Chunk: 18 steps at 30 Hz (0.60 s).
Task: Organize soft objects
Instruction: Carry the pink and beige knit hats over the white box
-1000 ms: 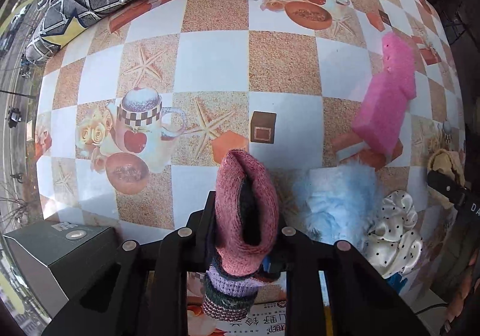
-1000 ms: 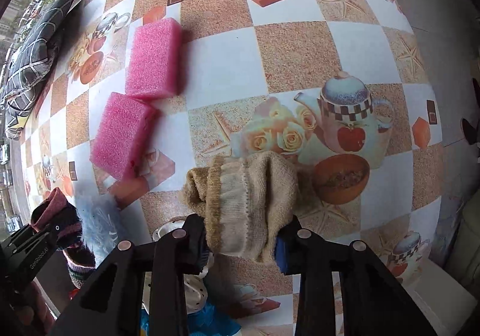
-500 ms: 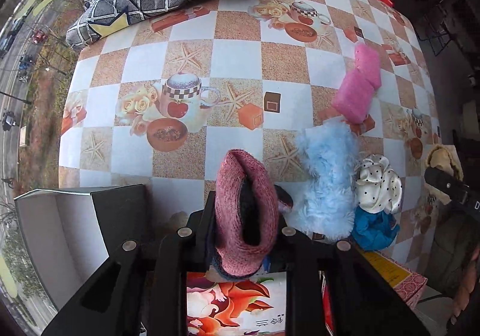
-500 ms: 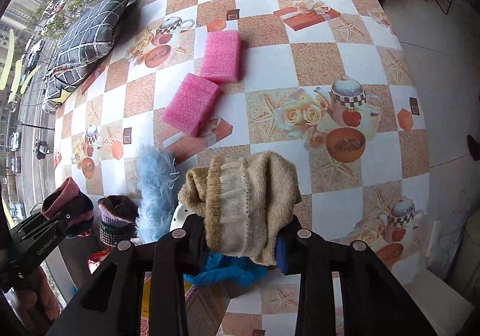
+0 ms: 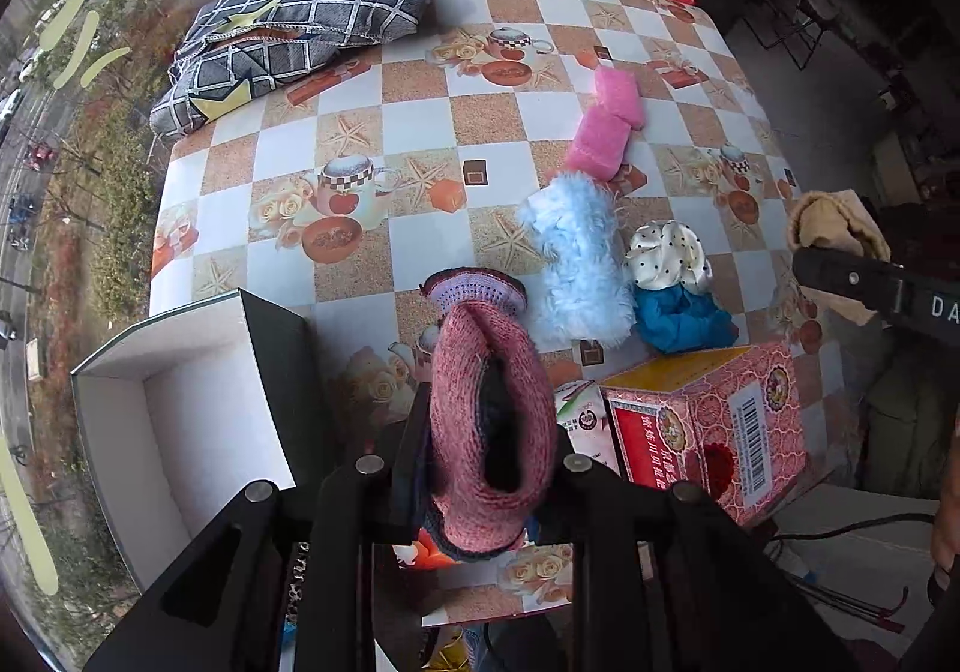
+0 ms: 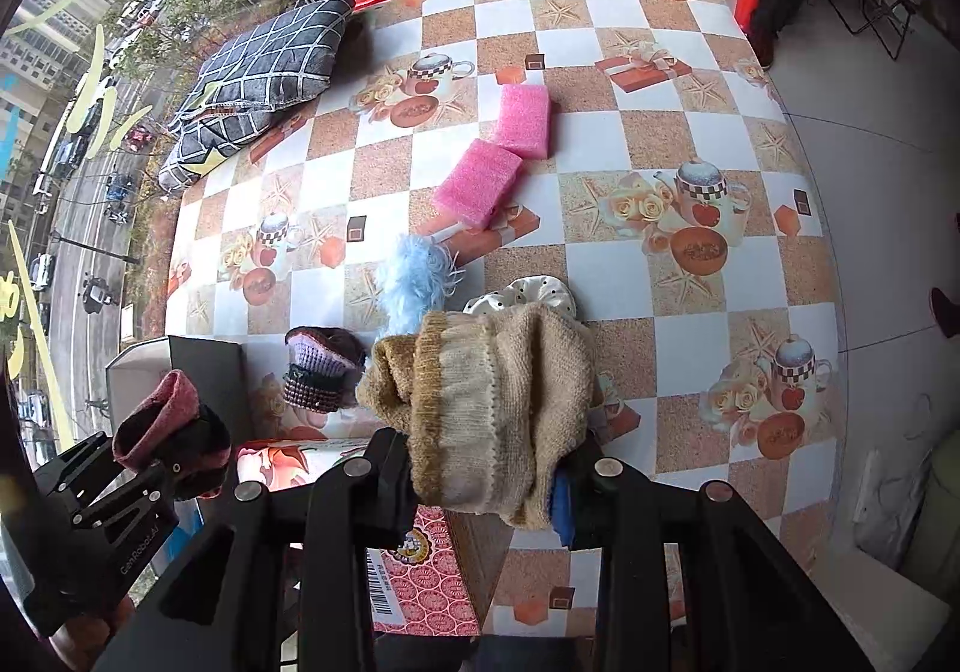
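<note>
Both tongs are clamped on knitwear: the left gripper (image 5: 489,456) squeezes a pink knitted sock (image 5: 489,426), the right gripper (image 6: 489,468) a beige knitted sock (image 6: 492,408), each bundle bulging up between the jaws. Judged by their slump, these are light, limp and springy, so a pinch across the folded middle should hold better than one at a cuff. Measured from the open white box (image 5: 180,408): the pink sock hangs just beside its dark flap, while the beige one is well apart, beyond the patterned red carton (image 5: 708,420).
</note>
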Motion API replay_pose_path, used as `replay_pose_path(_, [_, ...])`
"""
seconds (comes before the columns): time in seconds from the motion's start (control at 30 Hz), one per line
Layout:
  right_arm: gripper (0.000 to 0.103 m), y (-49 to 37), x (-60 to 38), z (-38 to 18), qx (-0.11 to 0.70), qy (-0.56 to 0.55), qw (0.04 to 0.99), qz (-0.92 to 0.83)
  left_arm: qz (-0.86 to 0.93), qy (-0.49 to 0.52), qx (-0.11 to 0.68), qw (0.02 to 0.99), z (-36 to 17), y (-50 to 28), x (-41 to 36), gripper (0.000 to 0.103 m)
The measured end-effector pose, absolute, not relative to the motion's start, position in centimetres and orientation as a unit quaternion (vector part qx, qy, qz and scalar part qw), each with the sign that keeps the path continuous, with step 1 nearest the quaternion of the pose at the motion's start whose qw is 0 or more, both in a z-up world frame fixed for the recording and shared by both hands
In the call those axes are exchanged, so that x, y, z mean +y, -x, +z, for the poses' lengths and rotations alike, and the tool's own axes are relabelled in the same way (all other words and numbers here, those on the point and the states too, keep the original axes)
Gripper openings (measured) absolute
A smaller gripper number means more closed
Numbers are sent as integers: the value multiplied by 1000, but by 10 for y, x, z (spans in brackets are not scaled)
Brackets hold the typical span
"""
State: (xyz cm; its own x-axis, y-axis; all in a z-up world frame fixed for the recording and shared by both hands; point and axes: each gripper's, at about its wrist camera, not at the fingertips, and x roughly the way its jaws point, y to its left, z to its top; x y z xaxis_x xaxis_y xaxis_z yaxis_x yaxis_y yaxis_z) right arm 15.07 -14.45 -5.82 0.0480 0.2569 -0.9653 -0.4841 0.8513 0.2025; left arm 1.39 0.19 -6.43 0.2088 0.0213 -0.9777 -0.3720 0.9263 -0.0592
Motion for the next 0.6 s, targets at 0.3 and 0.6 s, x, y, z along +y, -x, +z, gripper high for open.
replay_pose_path(0.3, [35, -100, -138, -35, 630, 90, 723, 268, 95, 126, 604, 781, -47, 21, -24, 25])
replay_pose_path(0.6, [35, -52, -120, -31, 628, 108, 716, 286, 90, 121, 595, 790, -39, 51, -26, 25])
